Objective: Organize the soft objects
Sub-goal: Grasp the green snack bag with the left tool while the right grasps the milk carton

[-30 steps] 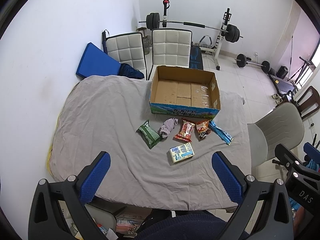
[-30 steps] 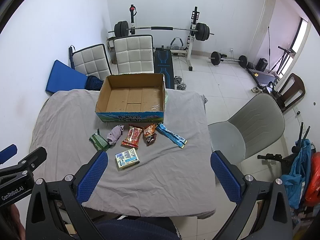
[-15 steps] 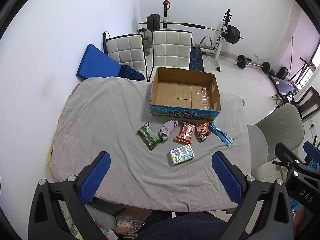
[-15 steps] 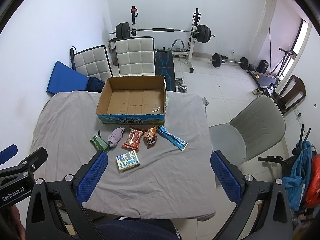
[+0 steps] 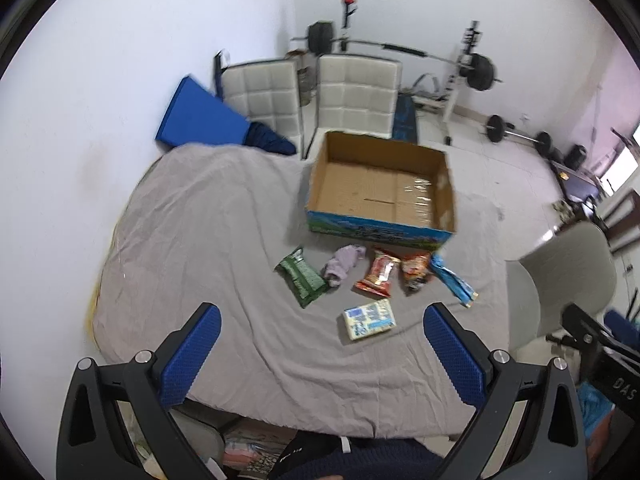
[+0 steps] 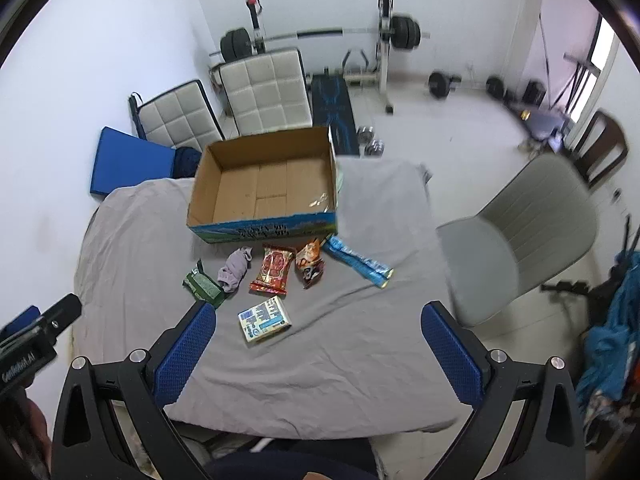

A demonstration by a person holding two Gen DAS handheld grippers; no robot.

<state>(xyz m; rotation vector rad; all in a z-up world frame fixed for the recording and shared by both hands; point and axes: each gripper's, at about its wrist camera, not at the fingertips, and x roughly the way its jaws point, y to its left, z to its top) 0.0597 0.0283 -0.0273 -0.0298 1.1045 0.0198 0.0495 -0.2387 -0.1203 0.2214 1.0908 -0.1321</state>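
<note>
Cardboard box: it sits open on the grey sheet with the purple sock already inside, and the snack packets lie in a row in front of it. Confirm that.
Not quite. The cardboard box is open on the grey sheet, but it holds nothing. The purple sock lies outside, in the row with the snack packets in front of the box. The right wrist view shows the bare box floor; the left wrist view agrees.

Ahead of the fingers, beyond the far edge of the counter [image 5: 208,240], 2 white quilted chairs [image 5: 356,96] stand side by side. A blue mat [image 5: 196,120] leans on the wall to their left. A barbell rack [image 6: 320,36] stands behind them, and a grey chair [image 6: 528,232] sits off right.
</note>
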